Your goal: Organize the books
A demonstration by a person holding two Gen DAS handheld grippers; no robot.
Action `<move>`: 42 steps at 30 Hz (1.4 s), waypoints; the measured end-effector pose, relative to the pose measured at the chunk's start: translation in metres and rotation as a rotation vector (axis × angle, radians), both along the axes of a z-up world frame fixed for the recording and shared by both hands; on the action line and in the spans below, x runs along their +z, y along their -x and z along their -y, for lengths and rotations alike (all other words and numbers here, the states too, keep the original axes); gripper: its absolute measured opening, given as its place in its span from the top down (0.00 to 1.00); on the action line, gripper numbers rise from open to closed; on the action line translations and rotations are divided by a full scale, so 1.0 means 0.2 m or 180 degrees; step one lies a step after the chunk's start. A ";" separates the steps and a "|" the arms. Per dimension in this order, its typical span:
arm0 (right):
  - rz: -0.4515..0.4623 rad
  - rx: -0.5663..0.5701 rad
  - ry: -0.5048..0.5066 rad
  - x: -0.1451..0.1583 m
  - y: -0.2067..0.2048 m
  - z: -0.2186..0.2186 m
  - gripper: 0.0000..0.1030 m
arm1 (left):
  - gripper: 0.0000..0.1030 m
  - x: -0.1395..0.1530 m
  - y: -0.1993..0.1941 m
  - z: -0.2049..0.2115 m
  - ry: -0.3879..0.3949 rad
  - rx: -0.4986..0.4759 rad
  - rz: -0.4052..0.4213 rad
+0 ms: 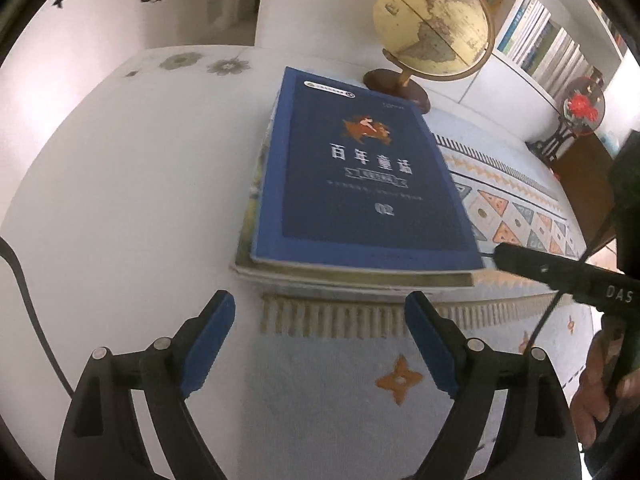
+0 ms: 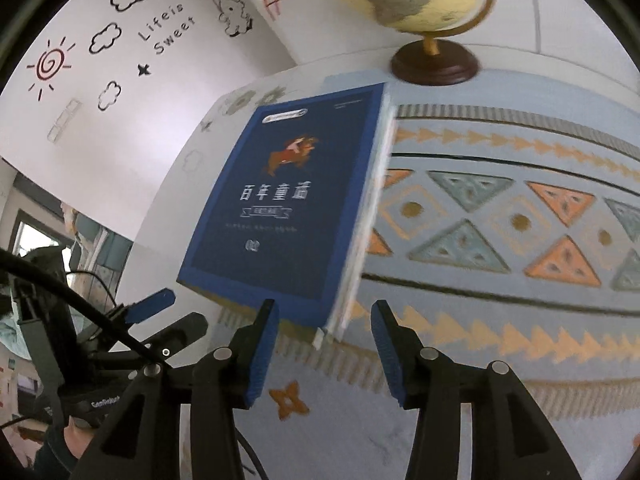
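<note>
On patterned cloth (image 1: pixel 520 216), one book stack (image 1: pixel 360 184), one globe (image 1: pixel 432 24), left claw (image 1: pixel 320 316) wide, right claw (image 2: pixel 324 320) narrower, both empty.

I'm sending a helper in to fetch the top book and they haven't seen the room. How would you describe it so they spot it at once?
Find the cream globe on its dark wooden base, standing on the table with the patterned blue cloth. Just in front of that base lies a short stack of books. The one wanted is the blue book on top, face up, with white Chinese lettering under an orange rider emblem.
</note>
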State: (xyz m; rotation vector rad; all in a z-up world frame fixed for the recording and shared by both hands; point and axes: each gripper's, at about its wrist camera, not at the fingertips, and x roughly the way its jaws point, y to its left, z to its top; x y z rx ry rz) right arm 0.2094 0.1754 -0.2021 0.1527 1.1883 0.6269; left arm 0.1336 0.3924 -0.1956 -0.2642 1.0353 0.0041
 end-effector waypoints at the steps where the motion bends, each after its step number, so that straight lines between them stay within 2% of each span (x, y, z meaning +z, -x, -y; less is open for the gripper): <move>1: 0.0060 -0.0043 -0.0020 0.03 0.02 0.04 0.55 | 0.17 0.03 0.01 0.03 -0.0004 0.0025 0.0048; 5: 0.0479 -0.0096 0.0015 0.21 0.08 0.18 0.55 | 0.17 0.22 0.07 0.25 -0.0171 -0.0010 0.0403; 7: 0.0755 -0.0069 0.0100 0.33 0.12 0.27 0.48 | 0.16 0.32 0.09 0.39 -0.0205 -0.0063 0.0568; 10: 0.1092 -0.0057 0.0210 0.49 0.19 0.38 0.47 | 0.14 0.44 0.08 0.55 -0.0274 -0.0100 0.0713; 13: 0.1283 -0.0145 0.0342 0.61 0.23 0.49 0.46 | 0.08 0.58 0.08 0.74 -0.0470 -0.0107 0.0929; 15: 0.1430 -0.0263 0.0469 0.68 0.26 0.60 0.45 | 0.00 0.65 0.09 0.83 -0.0614 -0.0098 0.1075; 17: 0.1527 -0.0333 0.0568 0.73 0.29 0.67 0.45 | 0.00 0.71 0.09 0.94 -0.0821 -0.0076 0.1230; 19: 0.1616 -0.0417 0.0665 0.79 0.31 0.75 0.37 | 0.00 0.74 0.08 1.02 -0.0973 -0.0063 0.1204; 22: 0.1677 -0.0569 0.0710 0.85 0.34 0.86 0.33 | 0.00 0.75 0.04 1.13 -0.1125 -0.0066 0.1057; 27: 0.1736 -0.0668 0.0715 0.90 0.40 1.01 0.26 | 0.00 0.76 0.07 1.25 -0.1132 0.0145 0.1070; 31: 0.1663 -0.0743 0.0710 0.89 0.41 1.11 0.25 | 0.00 0.79 0.10 1.34 -0.1362 0.0333 0.1132; 36: 0.1501 -0.0811 0.0645 0.84 0.39 1.20 0.25 | 0.00 0.77 0.08 1.42 -0.1318 0.0154 0.1036; 42: 0.1398 -0.0855 0.0666 0.79 0.38 1.25 0.25 | 0.00 0.72 0.05 1.49 -0.1388 0.0063 0.0869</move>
